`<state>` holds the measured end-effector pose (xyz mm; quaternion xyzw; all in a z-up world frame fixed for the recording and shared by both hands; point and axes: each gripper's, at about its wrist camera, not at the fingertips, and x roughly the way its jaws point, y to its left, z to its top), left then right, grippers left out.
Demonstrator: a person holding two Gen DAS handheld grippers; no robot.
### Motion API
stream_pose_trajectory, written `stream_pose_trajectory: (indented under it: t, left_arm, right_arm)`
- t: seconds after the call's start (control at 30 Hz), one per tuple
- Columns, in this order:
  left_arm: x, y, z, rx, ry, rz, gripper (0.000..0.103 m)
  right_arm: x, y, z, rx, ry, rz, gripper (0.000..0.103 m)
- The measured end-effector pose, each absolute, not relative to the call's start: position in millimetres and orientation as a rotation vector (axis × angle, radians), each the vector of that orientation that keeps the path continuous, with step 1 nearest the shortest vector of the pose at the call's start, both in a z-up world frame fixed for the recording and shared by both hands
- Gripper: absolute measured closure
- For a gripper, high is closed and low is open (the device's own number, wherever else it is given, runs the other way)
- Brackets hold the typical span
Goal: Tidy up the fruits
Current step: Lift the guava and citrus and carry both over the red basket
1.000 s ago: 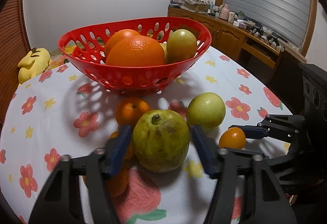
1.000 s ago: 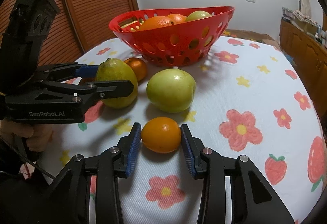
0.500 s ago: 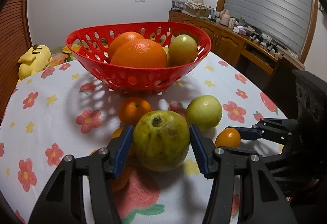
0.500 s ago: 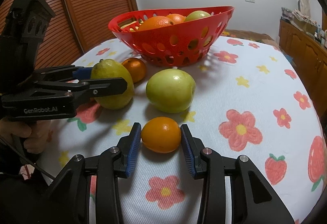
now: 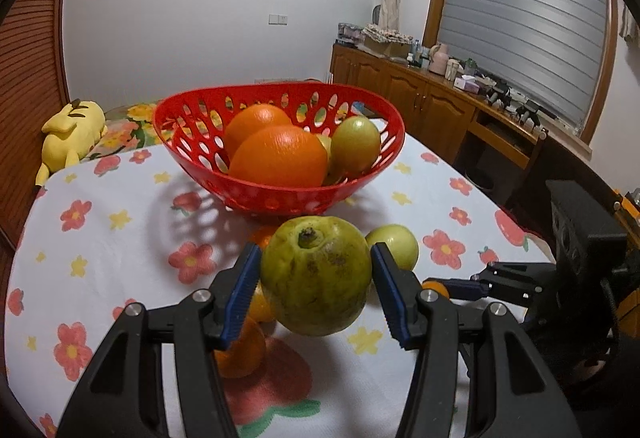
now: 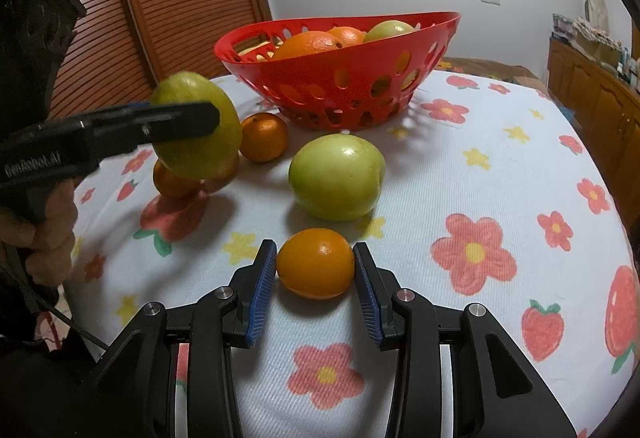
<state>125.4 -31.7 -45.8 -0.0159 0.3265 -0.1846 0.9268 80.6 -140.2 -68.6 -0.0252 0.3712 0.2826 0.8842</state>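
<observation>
Two grippers, each one pinching a fruit.
Left gripper (image 5: 316,278) clamps the green guava (image 5: 316,274) clear of the cloth; right gripper (image 6: 315,270) presses on a small orange (image 6: 315,264) seemingly resting on the table (image 6: 500,158). Red basket (image 6: 352,94) holds three or more fruits; about four others wait outside.

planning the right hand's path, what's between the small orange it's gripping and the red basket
In the right wrist view, one green apple sits on the tablecloth directly between the small orange in the right gripper and the red basket.
</observation>
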Motion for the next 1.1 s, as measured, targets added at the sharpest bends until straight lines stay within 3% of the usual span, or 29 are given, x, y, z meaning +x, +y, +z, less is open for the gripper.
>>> stream_pose_trajectory:
  t: [1.1]
  left_arm:
    - [122.5,-16.6,-21.3,-0.060,0.608,-0.369,0.048]
  right_arm:
    - [75.2,-144.6,-49.2,-0.078,0.733,0.615,0.070]
